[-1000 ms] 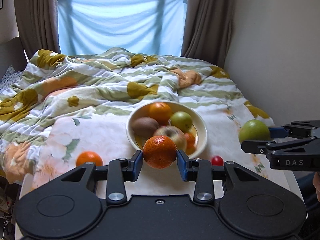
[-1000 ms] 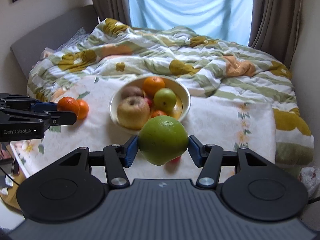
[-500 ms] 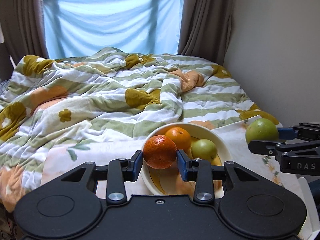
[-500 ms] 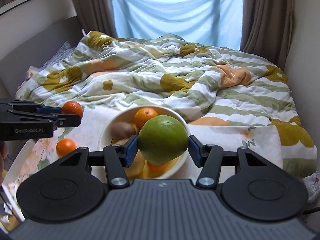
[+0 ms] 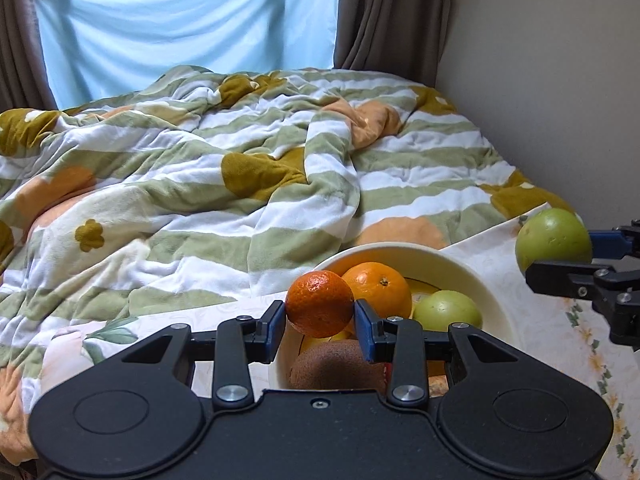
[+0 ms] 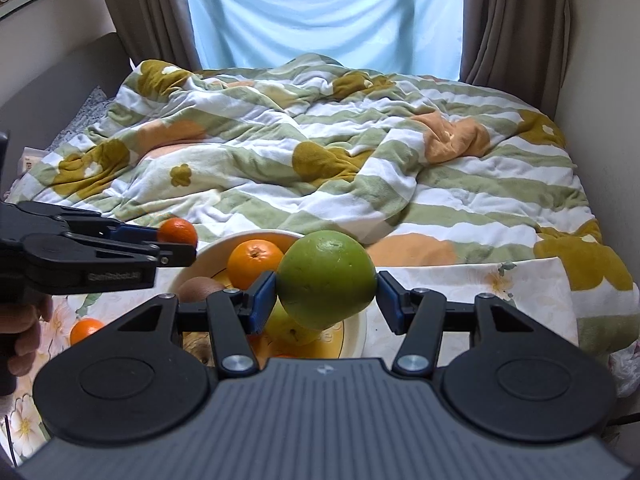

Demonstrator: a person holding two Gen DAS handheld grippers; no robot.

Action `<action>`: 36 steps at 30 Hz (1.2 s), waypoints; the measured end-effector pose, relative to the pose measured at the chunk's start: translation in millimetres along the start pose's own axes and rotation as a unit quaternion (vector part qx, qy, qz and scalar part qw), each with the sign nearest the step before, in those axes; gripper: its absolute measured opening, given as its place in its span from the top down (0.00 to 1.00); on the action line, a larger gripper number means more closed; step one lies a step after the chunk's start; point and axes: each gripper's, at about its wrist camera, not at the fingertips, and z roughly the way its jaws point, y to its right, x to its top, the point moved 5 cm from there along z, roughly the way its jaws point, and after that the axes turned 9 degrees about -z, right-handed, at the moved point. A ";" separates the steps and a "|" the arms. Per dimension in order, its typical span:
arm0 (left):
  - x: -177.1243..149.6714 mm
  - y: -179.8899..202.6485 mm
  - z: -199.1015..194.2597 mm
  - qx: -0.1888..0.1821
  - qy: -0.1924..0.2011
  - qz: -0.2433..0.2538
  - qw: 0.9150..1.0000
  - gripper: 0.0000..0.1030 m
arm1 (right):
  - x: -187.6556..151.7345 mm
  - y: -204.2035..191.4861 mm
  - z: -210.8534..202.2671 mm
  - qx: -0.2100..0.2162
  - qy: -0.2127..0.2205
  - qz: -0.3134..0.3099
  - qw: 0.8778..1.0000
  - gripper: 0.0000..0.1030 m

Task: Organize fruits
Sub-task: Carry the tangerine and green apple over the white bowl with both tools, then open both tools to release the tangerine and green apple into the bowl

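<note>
My left gripper (image 5: 320,316) is shut on a small orange mandarin (image 5: 319,304) and holds it above the near left rim of the cream fruit bowl (image 5: 476,276). My right gripper (image 6: 326,300) is shut on a big green fruit (image 6: 326,278) and holds it over the bowl's right side (image 6: 356,326). The bowl holds an orange (image 5: 378,290), a green apple (image 5: 446,311) and a brown kiwi (image 5: 336,368). Each gripper shows in the other's view: the right one (image 5: 560,256) at the right edge, the left one (image 6: 176,240) at the left.
The bowl stands on a floral cloth (image 5: 552,332) on a table before a bed with a striped quilt (image 5: 200,184). Another mandarin (image 6: 86,330) lies on the cloth left of the bowl. A wall (image 5: 540,80) is close on the right.
Both grippers have moved forward and up over the bowl with their fruits still held. The bowl now sits lower and closer in both views.
</note>
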 end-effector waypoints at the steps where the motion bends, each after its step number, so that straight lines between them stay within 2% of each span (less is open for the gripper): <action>1: 0.5 -0.2 4.1 -0.001 -0.004 0.001 1.000 0.60 | 0.2 1.0 2.3 -0.001 0.000 0.002 1.000 0.33; 7: 0.5 -1.2 14.6 -0.002 -0.013 0.002 1.000 0.58 | 4.2 4.1 17.6 -0.004 -0.003 0.002 1.000 0.33; 8: 0.5 -1.2 14.0 0.000 -0.011 0.003 1.000 0.44 | 5.2 4.3 19.9 -0.003 -0.003 0.003 1.000 0.32; 9: 1.0 -1.6 13.4 0.003 -0.005 0.004 1.000 0.22 | 6.2 4.7 22.3 -0.003 -0.003 0.004 1.000 0.32; 11: 3.4 -1.2 8.7 0.010 0.014 0.009 1.000 0.07 | 7.3 5.2 24.4 -0.004 -0.002 0.003 1.000 0.32; 20: 3.5 -12.4 -15.5 0.012 0.030 -0.006 0.999 0.07 | 19.0 0.5 46.9 0.009 -0.005 -0.008 1.000 0.33; 29: -9.5 -21.1 -33.1 0.044 0.040 0.007 0.998 0.06 | 17.6 -7.4 76.3 0.025 -0.020 -0.009 0.999 0.32; 36: -19.6 -32.6 -39.8 0.046 0.040 -0.019 0.998 0.06 | 13.2 -9.3 91.0 0.032 -0.022 0.001 0.999 0.32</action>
